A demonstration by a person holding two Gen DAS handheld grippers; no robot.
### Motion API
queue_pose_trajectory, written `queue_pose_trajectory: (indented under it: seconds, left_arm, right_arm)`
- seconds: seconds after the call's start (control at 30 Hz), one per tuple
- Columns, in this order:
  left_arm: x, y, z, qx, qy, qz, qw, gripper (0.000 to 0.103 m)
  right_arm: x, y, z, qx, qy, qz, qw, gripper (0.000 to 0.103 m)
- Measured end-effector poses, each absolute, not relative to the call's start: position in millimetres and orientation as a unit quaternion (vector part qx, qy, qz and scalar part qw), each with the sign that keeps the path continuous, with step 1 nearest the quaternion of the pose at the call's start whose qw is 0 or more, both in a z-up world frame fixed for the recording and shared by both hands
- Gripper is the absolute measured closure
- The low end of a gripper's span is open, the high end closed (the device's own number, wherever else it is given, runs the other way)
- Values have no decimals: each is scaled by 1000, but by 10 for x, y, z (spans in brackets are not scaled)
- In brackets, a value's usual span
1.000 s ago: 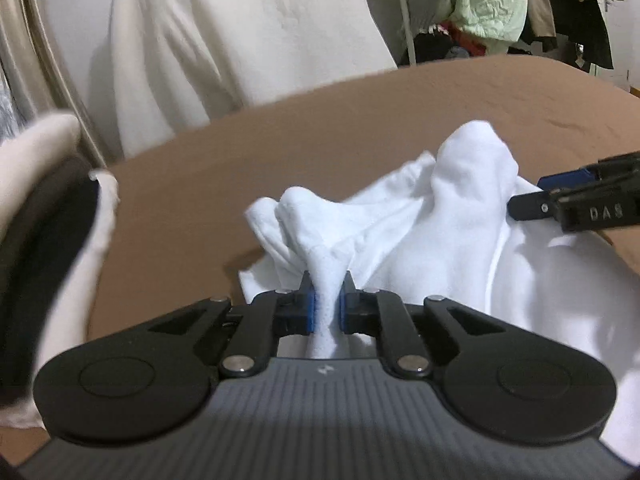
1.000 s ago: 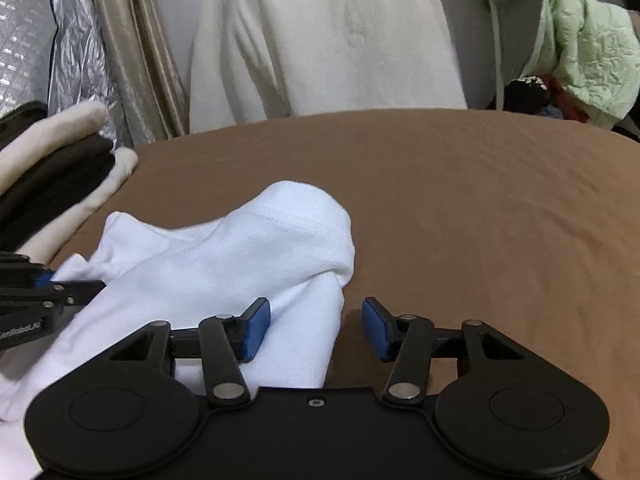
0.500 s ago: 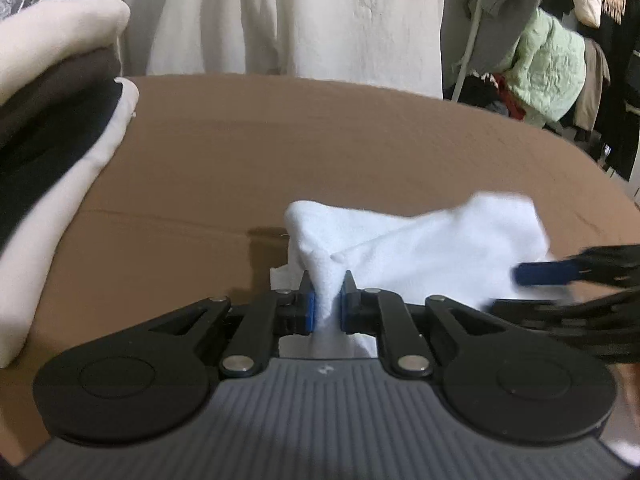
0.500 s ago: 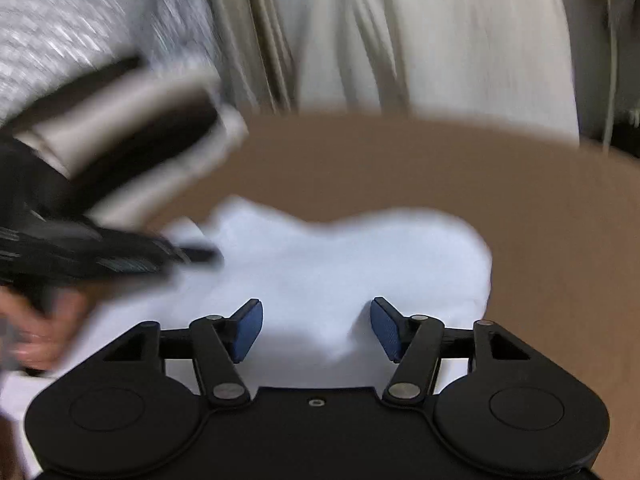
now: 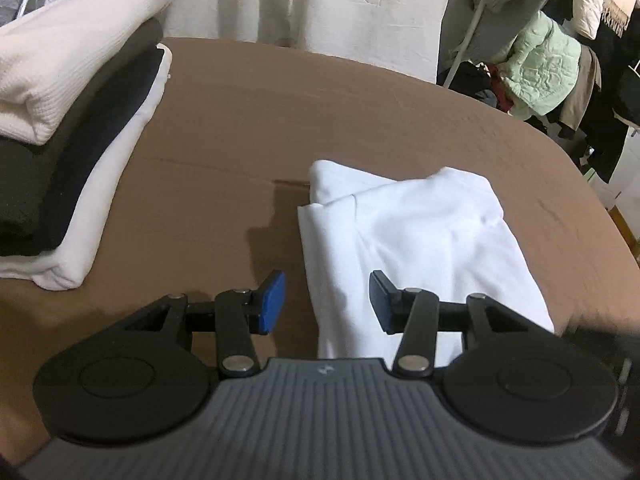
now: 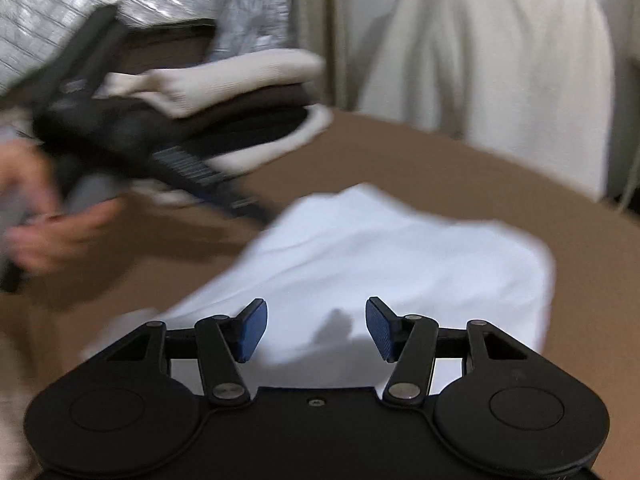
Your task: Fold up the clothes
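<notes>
A white garment (image 5: 420, 236) lies folded in a loose bundle on the brown surface (image 5: 260, 120). My left gripper (image 5: 327, 302) stands open just above the garment's near left edge, nothing between its blue pads. In the right wrist view the same white garment (image 6: 400, 264) spreads in front of my right gripper (image 6: 316, 328), which is open over its near part and holds nothing. The left gripper body (image 6: 120, 136) shows blurred at the left of that view, held by a hand (image 6: 52, 232).
A stack of folded clothes (image 5: 68, 120), cream, dark and white, sits at the left of the surface. A cream shirt (image 5: 320, 4) hangs behind. More clothes (image 5: 540, 68) hang on a rack at the far right. The stack (image 6: 248, 108) also shows behind the left gripper.
My left gripper has let go of the white garment and opened. The garment has dropped flat onto the surface. The right gripper stayed open and shifted over the garment.
</notes>
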State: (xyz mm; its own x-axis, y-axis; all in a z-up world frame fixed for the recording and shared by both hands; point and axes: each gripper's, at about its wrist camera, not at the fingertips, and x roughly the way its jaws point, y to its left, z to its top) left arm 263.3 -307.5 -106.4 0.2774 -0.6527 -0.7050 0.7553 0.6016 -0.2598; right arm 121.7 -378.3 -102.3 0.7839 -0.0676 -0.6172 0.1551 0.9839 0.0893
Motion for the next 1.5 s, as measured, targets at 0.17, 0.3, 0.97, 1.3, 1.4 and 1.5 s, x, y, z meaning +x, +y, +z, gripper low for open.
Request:
queue_pose_trajectory:
  seconds: [0.17,0.3,0.97,1.3,1.4,1.5]
  left_arm:
    - [2609,-3085,-1098,43,414,-456,787,61]
    - [2619,-3057,-1078,49,382,-454,804,97]
    - [2635,-3299,-1298,24,415,-512,751,97]
    - [2440,-3397,-1236,32,376,-562,736,103]
    - [2341,-3442,-1204,47,356,-578,733,103]
    - [2376,-3395,-1211,71,363,-529,763,100]
  right_arm:
    - [1046,-3363,-1289,169,380,55,908,40]
    - [848,-3368,-1179,188,359,70,911,41]
    - [954,-3515,-1041,144,323,-28,935,39]
    - [670,-3888,-1247,181,324,-73,926,39]
    - [601,-3925,-1318,191,314,-68,928,39]
    - [586,-3909,-1347,184,309,-65,931,39]
